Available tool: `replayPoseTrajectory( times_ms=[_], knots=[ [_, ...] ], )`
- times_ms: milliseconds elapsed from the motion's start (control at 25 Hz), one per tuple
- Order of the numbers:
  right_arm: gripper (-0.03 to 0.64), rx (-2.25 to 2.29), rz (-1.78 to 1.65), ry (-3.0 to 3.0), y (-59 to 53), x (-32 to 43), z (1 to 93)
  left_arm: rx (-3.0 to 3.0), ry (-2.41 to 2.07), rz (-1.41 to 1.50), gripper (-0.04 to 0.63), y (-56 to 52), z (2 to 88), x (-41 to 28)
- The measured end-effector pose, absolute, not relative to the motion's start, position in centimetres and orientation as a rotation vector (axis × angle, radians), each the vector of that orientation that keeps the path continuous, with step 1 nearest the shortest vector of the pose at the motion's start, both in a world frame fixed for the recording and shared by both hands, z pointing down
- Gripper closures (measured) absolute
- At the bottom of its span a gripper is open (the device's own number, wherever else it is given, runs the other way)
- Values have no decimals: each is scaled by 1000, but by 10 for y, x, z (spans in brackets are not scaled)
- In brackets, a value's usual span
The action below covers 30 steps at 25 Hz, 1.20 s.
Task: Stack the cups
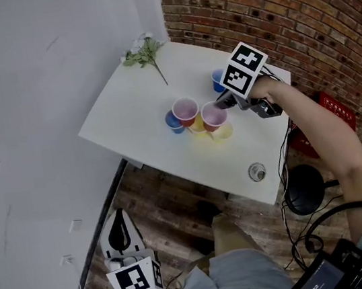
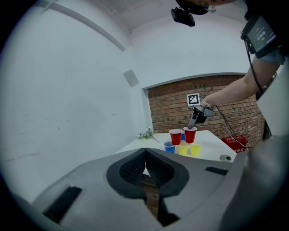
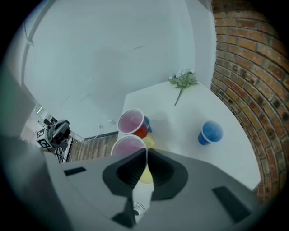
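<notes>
- Right gripper (image 3: 146, 155): jaws nearly together, pinching the near rim of a red cup (image 3: 128, 145).
- That cup stands upright over two yellow cups (image 1: 222, 132); I cannot tell whether it rests on them.
- A second red cup (image 1: 185, 111) stands just beside it in the upper tier, with a blue cup (image 1: 173, 122) below at the row's end.
- A lone blue cup (image 1: 218, 80) stands apart, behind the stack.
- All are on the white table (image 1: 127, 108); a flower sprig (image 1: 144, 51) lies at its far corner.
- Left gripper (image 2: 145, 153): jaws closed together, nothing between them, held off the table over the wood floor (image 1: 169, 197).
</notes>
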State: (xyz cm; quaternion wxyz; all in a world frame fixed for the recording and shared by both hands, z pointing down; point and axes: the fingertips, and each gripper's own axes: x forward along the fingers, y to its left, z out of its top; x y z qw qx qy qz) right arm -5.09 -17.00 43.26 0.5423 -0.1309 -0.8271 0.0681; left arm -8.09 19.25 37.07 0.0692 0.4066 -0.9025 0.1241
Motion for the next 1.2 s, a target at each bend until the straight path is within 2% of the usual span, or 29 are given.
replayPoseTrajectory(
  times_ms=[1200],
  knots=[
    [575, -299, 157, -1957, -174, -53, 442, 1213, -2706, 351, 586, 194, 377, -85]
  ],
)
